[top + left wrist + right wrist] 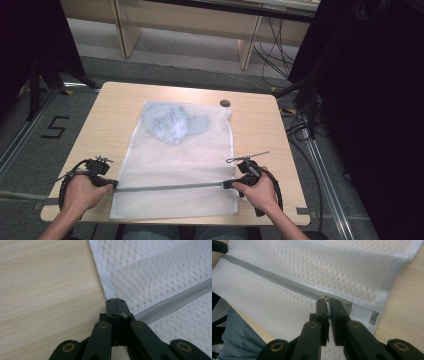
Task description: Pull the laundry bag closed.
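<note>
A white mesh laundry bag (175, 160) lies flat on the table, and a crumpled light-blue garment (172, 122) shows through its far end. A grey zipper (170, 187) crosses the bag near the front edge. My left gripper (114, 184) is at the zipper's left end. In the left gripper view its jaws (115, 300) are shut on a bit of the bag's edge beside the zipper (175, 302). My right gripper (227, 184) is at the zipper's right end. There its jaws (327, 300) pinch a small pull on the zipper (269, 277).
The light wooden table (110, 110) has bare wood on both sides of the bag. A small dark round object (225, 103) lies by the bag's far right corner. The person's blue-trousered knee (234, 335) shows below the table's front edge. Cables trail over the floor at the right.
</note>
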Demonstrator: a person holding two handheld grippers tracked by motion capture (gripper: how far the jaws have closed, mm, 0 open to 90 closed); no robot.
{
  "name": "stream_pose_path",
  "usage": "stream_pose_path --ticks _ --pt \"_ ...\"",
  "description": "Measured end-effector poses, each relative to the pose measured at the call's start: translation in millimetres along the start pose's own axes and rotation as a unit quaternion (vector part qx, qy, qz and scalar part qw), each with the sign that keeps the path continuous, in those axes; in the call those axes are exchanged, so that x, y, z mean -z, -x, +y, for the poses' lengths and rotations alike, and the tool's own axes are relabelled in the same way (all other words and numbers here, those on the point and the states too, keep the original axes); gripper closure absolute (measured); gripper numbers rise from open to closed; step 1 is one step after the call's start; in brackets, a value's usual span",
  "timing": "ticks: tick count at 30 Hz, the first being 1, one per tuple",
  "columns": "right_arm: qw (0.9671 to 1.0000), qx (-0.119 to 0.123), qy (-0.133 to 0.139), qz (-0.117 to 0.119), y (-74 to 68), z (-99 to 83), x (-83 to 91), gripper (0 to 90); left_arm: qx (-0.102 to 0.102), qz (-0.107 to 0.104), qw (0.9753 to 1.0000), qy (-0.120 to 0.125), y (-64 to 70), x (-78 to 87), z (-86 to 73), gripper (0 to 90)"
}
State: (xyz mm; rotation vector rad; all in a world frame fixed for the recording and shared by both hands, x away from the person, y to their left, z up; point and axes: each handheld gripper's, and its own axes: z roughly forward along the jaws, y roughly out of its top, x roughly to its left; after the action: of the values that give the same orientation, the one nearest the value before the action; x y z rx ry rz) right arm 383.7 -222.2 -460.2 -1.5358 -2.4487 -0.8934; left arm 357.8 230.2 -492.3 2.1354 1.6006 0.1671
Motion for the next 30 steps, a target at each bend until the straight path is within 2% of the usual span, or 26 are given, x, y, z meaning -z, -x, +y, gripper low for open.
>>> stream_pose_path --ticks 1,6,8,9,10,11,13,14,15,17,19,20,22,27,30 --pt "0.9999 -0.002 0.006 -0.008 -0.5 -0.2 0.5 86.8 0.000 0.000 1.0000 0.000 0.0 0.0 0.0 90.0" --pt "1.0000 -0.004 0.002 -0.008 1.5 -0.8 1.3 86.8 -0.001 0.000 1.0000 0.000 -0.1 0.1 0.0 90.0" --pt "1.0000 -0.006 0.003 -0.006 2.1 -1.2 1.8 86.8 0.005 -0.001 1.0000 0.005 1.0 -0.6 -0.1 90.0" --pt "1.0000 -0.006 0.003 -0.005 2.4 -1.3 1.9 86.8 0.007 0.000 0.9998 0.017 1.4 -2.1 -0.9 90.0" --pt "0.9999 -0.012 0.000 0.001 1.7 -1.5 2.0 86.8 0.007 0.002 0.9999 0.013 1.5 -1.5 -0.7 90.0" --pt "0.9999 -0.012 0.000 0.001 1.8 -1.6 2.1 86.8 -0.002 0.001 1.0000 0.000 -0.2 0.1 0.0 90.0" --pt "0.9997 -0.023 -0.002 0.004 0.4 -1.7 2.0 86.8 0.000 -0.001 1.0000 0.000 -0.2 0.0 0.0 90.0" --pt "0.9999 -0.015 -0.002 0.002 1.7 -1.7 2.3 86.8 0.000 -0.001 1.0000 0.000 -0.2 0.0 0.0 90.0" --pt "0.9996 -0.027 -0.006 0.006 0.6 -1.8 2.7 86.8 0.000 -0.001 1.0000 0.000 -0.3 0.0 -0.1 90.0" --pt "0.9999 -0.013 -0.002 -0.001 4.5 -1.5 2.9 86.8 0.000 -0.001 1.0000 0.001 -0.2 0.0 -0.1 89.9" --pt "0.9998 -0.019 -0.003 0.005 5.1 -2.0 3.8 86.8 0.001 -0.001 1.0000 0.000 -0.3 0.0 -0.1 90.0" --pt "0.9999 -0.012 -0.004 0.001 6.5 -2.4 4.3 86.8 0.001 -0.002 1.0000 0.000 -0.4 0.0 -0.1 89.9" --pt "0.9997 -0.023 -0.005 0.001 5.7 -2.5 4.5 86.8 0.000 -0.001 1.0000 0.000 -0.2 0.0 -0.1 90.0" --pt "0.9997 -0.022 -0.006 0.001 7.4 -2.5 4.8 86.8 -0.001 0.000 1.0000 0.000 -0.2 0.1 -0.1 90.0" --pt "0.9999 -0.013 -0.006 -0.001 9.6 -3.1 4.7 86.8 -0.001 0.000 1.0000 0.000 -0.2 0.0 -0.1 90.0"
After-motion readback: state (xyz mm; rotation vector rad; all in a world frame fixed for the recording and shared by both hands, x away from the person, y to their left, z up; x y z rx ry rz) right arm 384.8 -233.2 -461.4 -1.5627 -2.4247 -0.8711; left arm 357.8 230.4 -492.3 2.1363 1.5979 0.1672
